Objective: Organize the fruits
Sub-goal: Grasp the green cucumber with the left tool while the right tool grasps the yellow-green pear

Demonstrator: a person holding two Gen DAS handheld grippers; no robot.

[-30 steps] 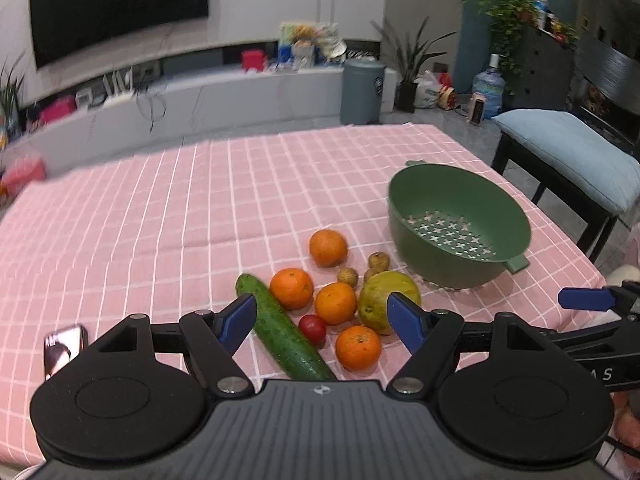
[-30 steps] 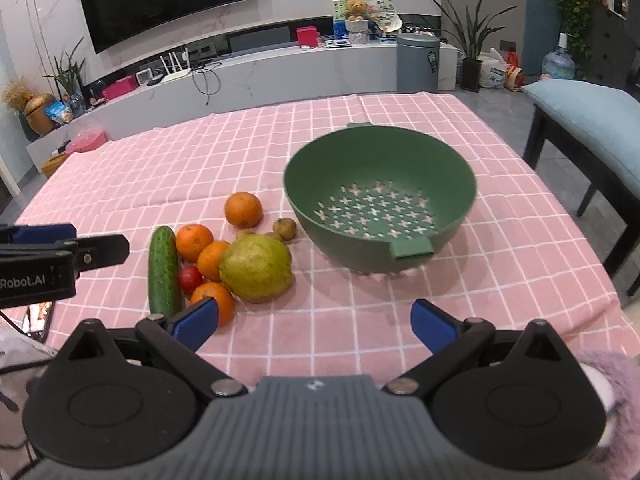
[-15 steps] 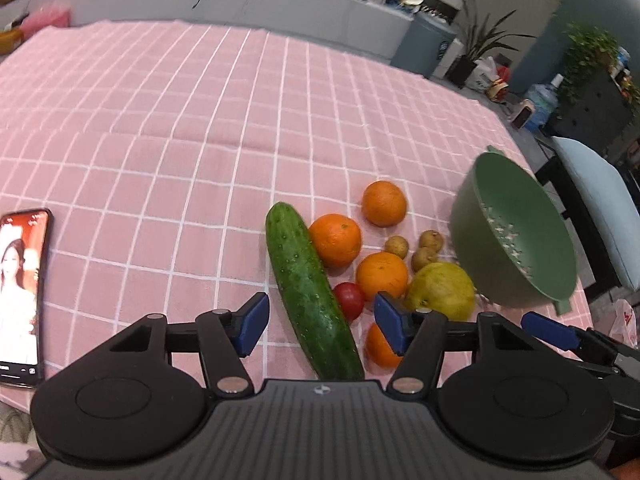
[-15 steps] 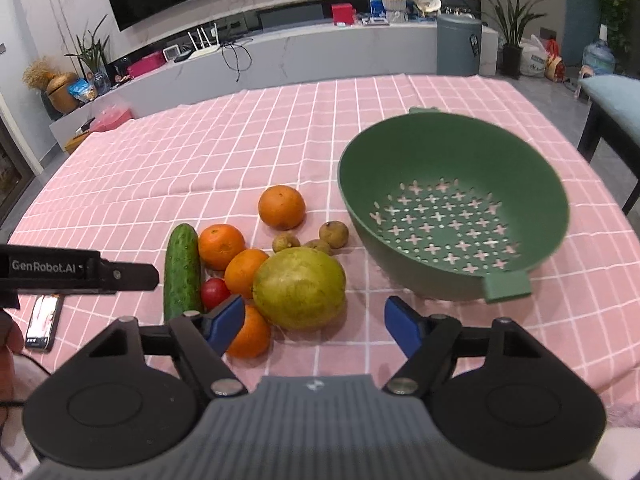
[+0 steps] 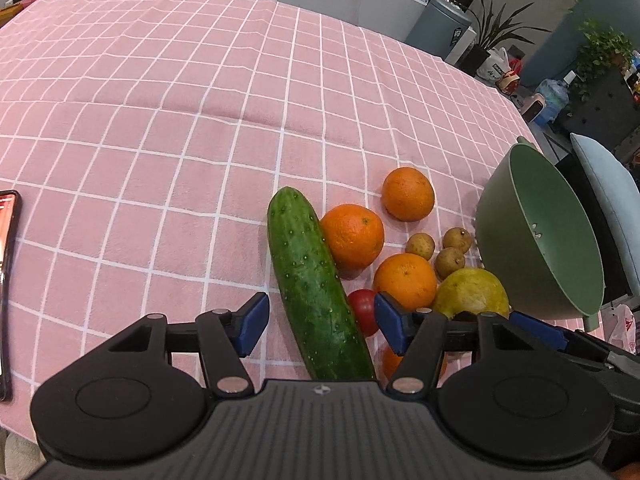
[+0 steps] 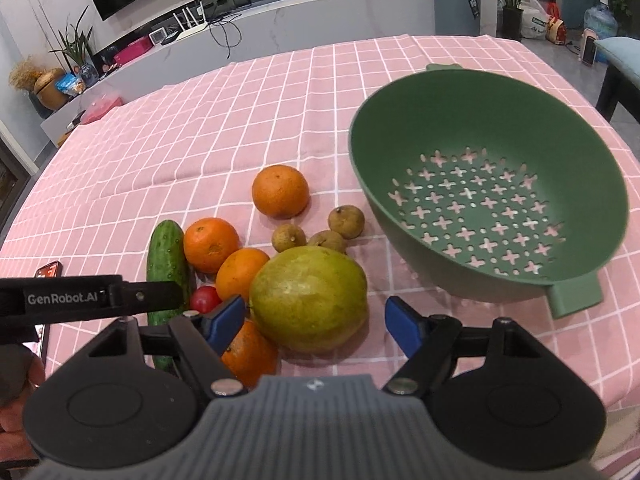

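L tongs (image 5: 321, 322) hanging over the long dark-green bumpy cucumber (image 5: 316, 288), jaws apart, straddling its near end w/o pads touching; they narrowed a bit within the last sec. R tongs (image 6: 316, 320) also gaping, sitting either side of the big yellow-green round pomelo-type fruit (image 6: 309, 298), no contact visible; same partial narrowing. Small red tomato (image 6: 205, 298) lying btwn cucumber and nearest round orange (image 6: 250, 354). Three more oranges and three small brown longan-like fruits (image 6: 346, 221) clustering just behind, all on the pink white-checked cloth on the bench (image 6: 248, 120). Green plastic perforated colander bowl (image 6: 480, 120) sitting to the right of the pile, nothing in it.
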